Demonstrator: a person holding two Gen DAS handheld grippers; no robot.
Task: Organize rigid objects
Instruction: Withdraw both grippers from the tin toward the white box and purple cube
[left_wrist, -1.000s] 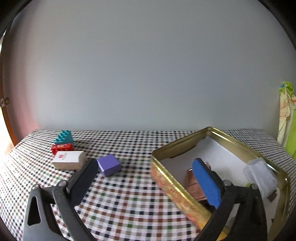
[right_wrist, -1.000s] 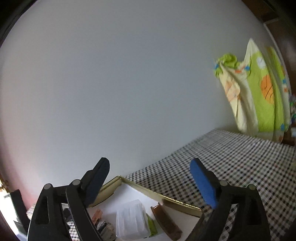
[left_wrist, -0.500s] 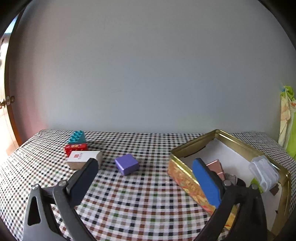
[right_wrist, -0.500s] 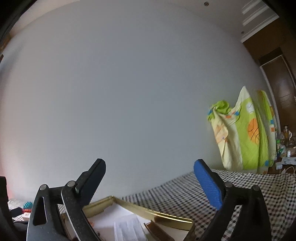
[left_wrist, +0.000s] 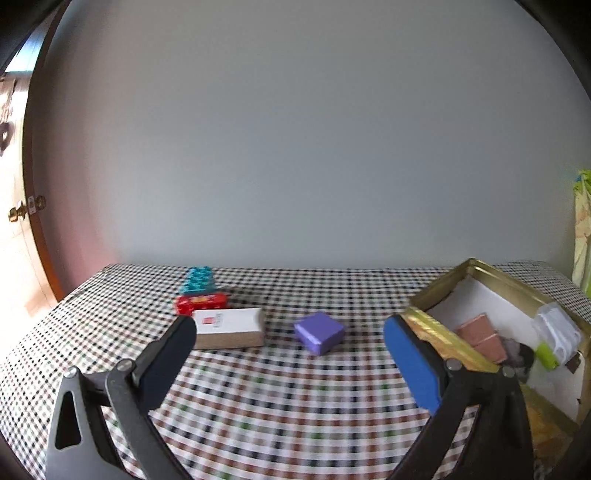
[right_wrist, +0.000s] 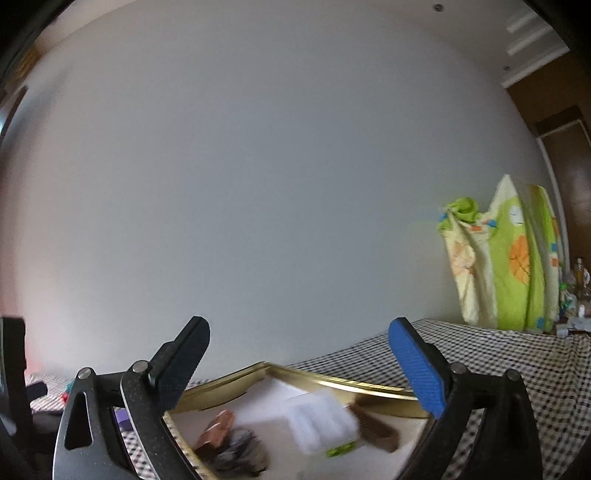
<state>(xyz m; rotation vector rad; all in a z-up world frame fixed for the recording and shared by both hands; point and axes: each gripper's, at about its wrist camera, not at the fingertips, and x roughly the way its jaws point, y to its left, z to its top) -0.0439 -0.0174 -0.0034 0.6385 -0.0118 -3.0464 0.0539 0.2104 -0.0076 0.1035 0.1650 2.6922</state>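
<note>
Both my grippers, left (left_wrist: 290, 345) and right (right_wrist: 299, 345), stand apart and empty. The purple block (left_wrist: 320, 332) lies loose on the checked cloth (left_wrist: 258, 406), beside the gold tin (left_wrist: 436, 328). My likely fault: an off-centre closure on the skewed block squirts it aside, or a finger clips the white box (left_wrist: 227, 328).

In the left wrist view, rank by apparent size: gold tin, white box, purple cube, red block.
1. gold tin, partly cut off by the frame
2. white box
3. purple cube and red block: look similar; the block is farther away and partly hidden, so unranked.

Bare checked cloth (left_wrist: 280, 398) between purple block (left_wrist: 319, 333) and gold tin (left_wrist: 439, 332).
</note>
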